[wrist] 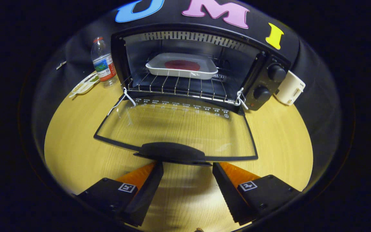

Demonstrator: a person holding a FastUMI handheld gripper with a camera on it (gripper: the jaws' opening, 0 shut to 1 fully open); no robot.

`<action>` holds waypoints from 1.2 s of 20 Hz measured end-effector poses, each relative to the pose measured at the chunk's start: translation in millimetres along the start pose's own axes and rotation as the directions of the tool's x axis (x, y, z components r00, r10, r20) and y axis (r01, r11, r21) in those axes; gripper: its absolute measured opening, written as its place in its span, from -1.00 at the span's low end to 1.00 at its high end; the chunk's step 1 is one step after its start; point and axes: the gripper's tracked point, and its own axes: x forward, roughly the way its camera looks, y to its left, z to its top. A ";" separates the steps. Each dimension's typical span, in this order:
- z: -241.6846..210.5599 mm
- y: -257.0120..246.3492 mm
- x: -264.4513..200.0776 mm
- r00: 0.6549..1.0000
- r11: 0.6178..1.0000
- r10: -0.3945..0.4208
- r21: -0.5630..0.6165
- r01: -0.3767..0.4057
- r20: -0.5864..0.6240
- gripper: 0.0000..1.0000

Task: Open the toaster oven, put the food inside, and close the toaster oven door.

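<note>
Toaster oven open, glass door folded flat onto the table. White dish with red food on the rack inside. Gripper fingers spread apart, empty, just short of the door handle.

Worktop: pale yellow wood grain, rounded edge.
Wall: black cloth, from 9 through 12 to 3 o'clock.
Light: dim, soft shadows on wood.

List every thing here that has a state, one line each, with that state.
Toaster oven: open.
Door: folded down flat, handle just ahead of the fingers.
Rack: inside the oven, carrying the tray.
Tray: on the rack, food in it.
Bottle: upright, capped.
Gripper: open, holding nothing.
</note>
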 end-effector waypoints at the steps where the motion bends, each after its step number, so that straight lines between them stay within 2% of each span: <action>1: 3.4 2.4 -0.5 1.000 1.000 0.000 -0.003 0.000 0.012 0.99; 5: 12.6 -0.1 -14.1 0.999 0.999 0.035 -0.002 -0.035 0.030 0.96; 8: 26.4 -2.8 -34.8 0.996 0.999 0.029 -0.033 -0.026 0.089 0.96; 12: 44.5 -7.4 -55.7 0.983 0.999 0.017 0.035 -0.023 0.185 0.98; 16: 54.5 -3.0 -61.7 0.975 0.996 -0.004 0.088 -0.016 0.224 0.98; 24: 68.5 0.1 -85.4 0.959 0.995 0.023 0.083 -0.048 0.282 1.00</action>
